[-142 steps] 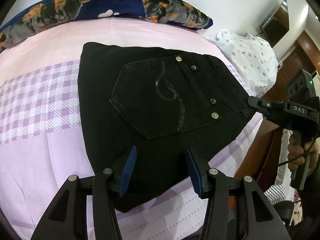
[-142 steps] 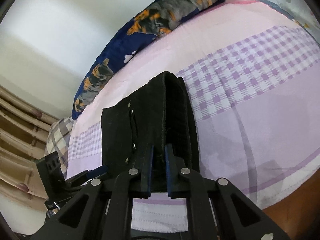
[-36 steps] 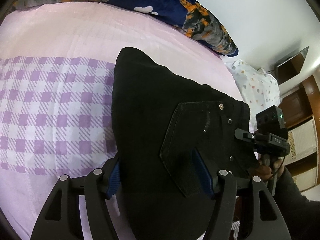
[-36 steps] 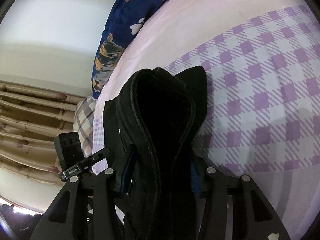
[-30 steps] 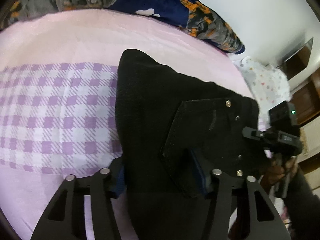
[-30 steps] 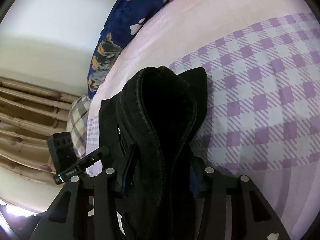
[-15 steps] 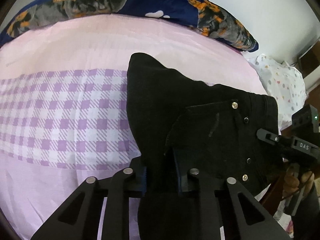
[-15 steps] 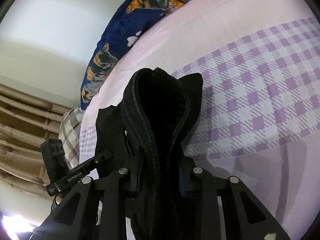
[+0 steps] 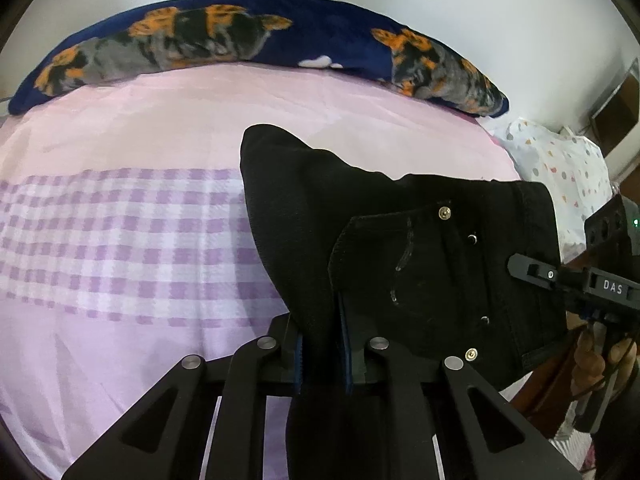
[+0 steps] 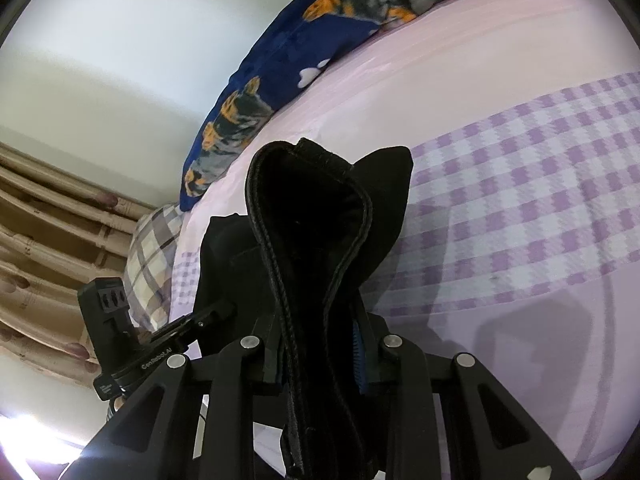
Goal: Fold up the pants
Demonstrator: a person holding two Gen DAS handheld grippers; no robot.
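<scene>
The black pants (image 9: pixel 400 240) are folded into a thick bundle with a back pocket and metal rivets facing up. They are held up off the pink and purple bed sheet (image 9: pixel 120 220), with only the far corner near it. My left gripper (image 9: pixel 322 344) is shut on the near edge of the bundle. My right gripper (image 10: pixel 316 356) is shut on the waistband end (image 10: pixel 312 240), which bulges open in front of its camera. Each gripper also shows in the other's view, the right one (image 9: pixel 560 280) at the pants' right edge, the left one (image 10: pixel 168 344) at the left.
A dark blue blanket with orange and grey cat prints (image 9: pixel 240 40) lies along the far side of the bed. A white dotted pillow (image 9: pixel 560 168) is at the right, a plaid pillow (image 10: pixel 148 248) and beige curtains (image 10: pixel 48 240) beyond the bed's other end.
Both grippers have closed from open onto the pants. The bundle has been lifted off the sheet, and both cameras have pulled back and up.
</scene>
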